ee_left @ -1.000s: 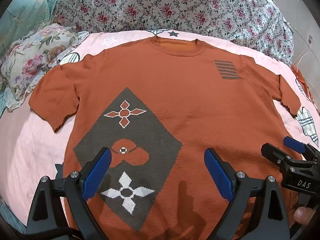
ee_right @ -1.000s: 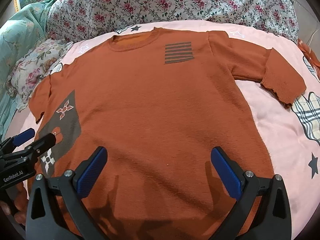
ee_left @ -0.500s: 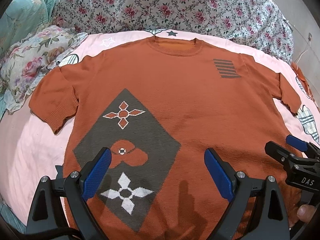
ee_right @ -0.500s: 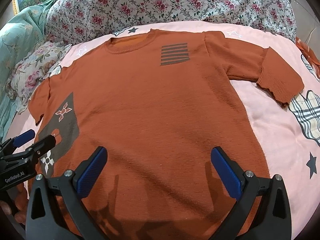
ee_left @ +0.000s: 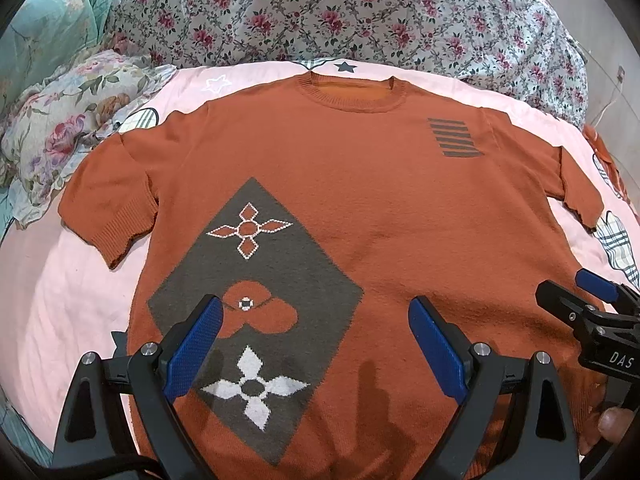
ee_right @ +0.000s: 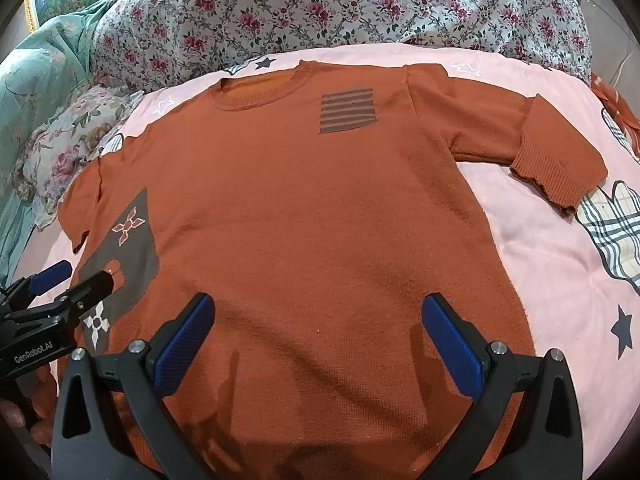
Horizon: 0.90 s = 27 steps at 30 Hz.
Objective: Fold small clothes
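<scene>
Both grippers hang with fingers spread wide, holding nothing: the left gripper (ee_left: 314,346) over the grey diamond motif (ee_left: 256,312), the right gripper (ee_right: 318,344) over plain knit. Ahead of both, the orange sweater (ee_right: 320,208) lies flat on the pink bedspread (ee_right: 560,264), apparently untouched.

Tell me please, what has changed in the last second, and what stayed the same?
Very little changed. The left gripper and right gripper drifted slightly over the lower part of the orange sweater; nothing was grasped or released. Both grippers stayed open and empty, and the sweater stayed spread flat on the pink bedcover, sleeves out.
</scene>
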Motion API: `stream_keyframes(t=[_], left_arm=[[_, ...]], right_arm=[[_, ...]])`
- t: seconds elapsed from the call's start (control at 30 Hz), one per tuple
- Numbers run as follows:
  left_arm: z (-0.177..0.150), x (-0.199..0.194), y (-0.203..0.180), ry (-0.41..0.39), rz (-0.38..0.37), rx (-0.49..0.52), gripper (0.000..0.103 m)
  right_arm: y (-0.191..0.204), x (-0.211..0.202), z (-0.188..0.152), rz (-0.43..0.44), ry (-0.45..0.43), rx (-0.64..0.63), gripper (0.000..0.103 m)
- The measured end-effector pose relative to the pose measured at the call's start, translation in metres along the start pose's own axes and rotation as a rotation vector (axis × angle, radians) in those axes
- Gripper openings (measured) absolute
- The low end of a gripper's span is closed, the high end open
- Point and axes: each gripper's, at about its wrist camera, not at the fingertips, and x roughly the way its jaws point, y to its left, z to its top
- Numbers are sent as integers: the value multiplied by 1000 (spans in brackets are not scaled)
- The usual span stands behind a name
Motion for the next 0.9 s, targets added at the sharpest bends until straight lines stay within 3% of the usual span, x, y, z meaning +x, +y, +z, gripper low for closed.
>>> stream_keyframes(t=[0.53, 0.9], left_arm=[[9, 10, -3, 17, 14, 4, 95], [21, 15, -10, 6, 20, 4, 95]], right_arm=[[-10, -2, 8, 20, -7, 29, 103], [-54, -10, 20, -9, -41, 90, 101]])
